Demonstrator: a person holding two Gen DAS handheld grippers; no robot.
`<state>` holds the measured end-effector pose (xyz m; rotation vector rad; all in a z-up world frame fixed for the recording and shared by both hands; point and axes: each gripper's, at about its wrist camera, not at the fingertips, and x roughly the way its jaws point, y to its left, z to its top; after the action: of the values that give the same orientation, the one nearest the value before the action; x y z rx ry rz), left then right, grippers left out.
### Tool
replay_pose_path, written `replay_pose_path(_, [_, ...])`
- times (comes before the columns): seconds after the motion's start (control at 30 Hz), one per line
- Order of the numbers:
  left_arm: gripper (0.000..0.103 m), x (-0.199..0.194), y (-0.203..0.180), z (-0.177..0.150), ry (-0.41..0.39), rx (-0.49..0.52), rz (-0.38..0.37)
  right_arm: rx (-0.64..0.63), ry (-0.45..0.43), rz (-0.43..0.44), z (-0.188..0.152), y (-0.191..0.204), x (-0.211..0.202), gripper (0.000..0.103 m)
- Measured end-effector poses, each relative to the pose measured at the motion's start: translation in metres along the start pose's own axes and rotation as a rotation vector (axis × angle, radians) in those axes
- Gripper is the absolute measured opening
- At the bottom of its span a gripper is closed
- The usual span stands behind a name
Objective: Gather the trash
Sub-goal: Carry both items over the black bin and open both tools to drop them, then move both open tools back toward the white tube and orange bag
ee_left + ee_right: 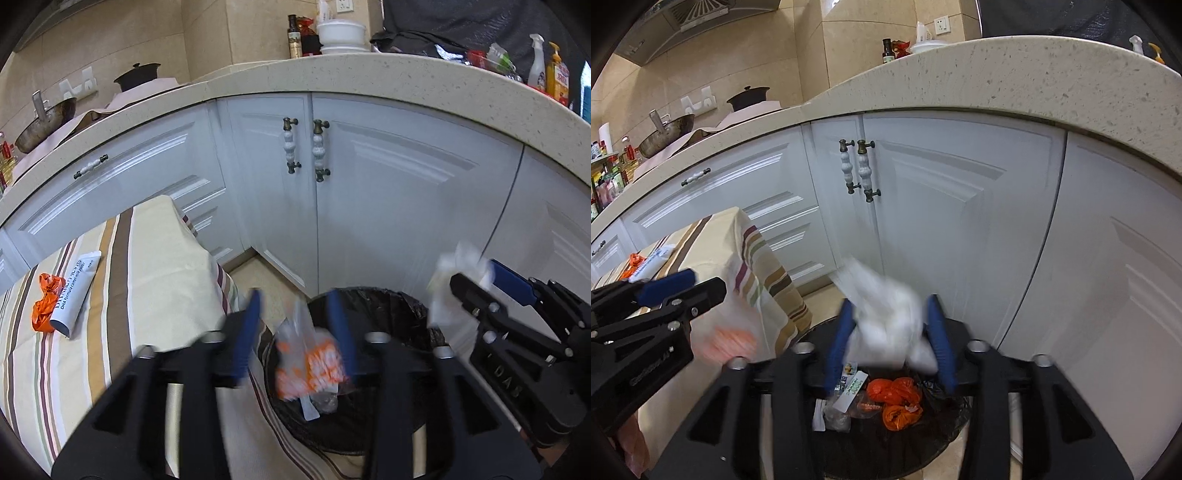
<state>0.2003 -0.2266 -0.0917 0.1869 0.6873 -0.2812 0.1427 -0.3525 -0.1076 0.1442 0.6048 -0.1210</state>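
Over a black-lined trash bin (373,293) my left gripper (293,328) stands open. A clear bag with orange print (310,358) is blurred between its blue fingers, close to the right one and apart from the left one. My right gripper (890,339) is open above the same bin (945,402), with a blurred white crumpled wad (886,317) filling the gap between its fingers. The bin holds orange bags (895,402) and small wrappers. An orange wrapper (46,302) and a white tube (75,291) lie on the striped tablecloth (147,266). The right gripper (474,273) also shows in the left wrist view.
White cabinet doors (369,192) rise right behind the bin, under a speckled countertop (369,70) crowded with bottles, bowls and a wok. The cloth-covered table stands left of the bin and its corner hangs beside the rim. A strip of tan floor (266,280) shows between them.
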Motion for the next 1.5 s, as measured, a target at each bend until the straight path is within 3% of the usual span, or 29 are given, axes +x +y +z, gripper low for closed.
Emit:
replay_pose_path(0.33, [0.063, -0.006, 0.005, 0.0, -0.027, -0.006, 0.018, 0.009, -0.016, -0.008, 0.002, -0.002, -0.009, 0.058])
replay_pose_path(0.87, [0.073, -0.053, 0.035, -0.004, -0.086, -0.039, 0.037, 0.027, -0.051, -0.017, 0.009, 0.008, -0.041, 0.064])
replay_pose_path(1.2, [0.076, -0.093, 0.087, -0.017, -0.116, -0.094, 0.12, -0.009, -0.069, 0.044, 0.012, 0.051, -0.059, 0.065])
replay_pose_path(1.5, [0.077, -0.126, 0.155, -0.04, -0.123, -0.169, 0.219, -0.084, -0.07, 0.137, 0.009, 0.116, -0.069, 0.066])
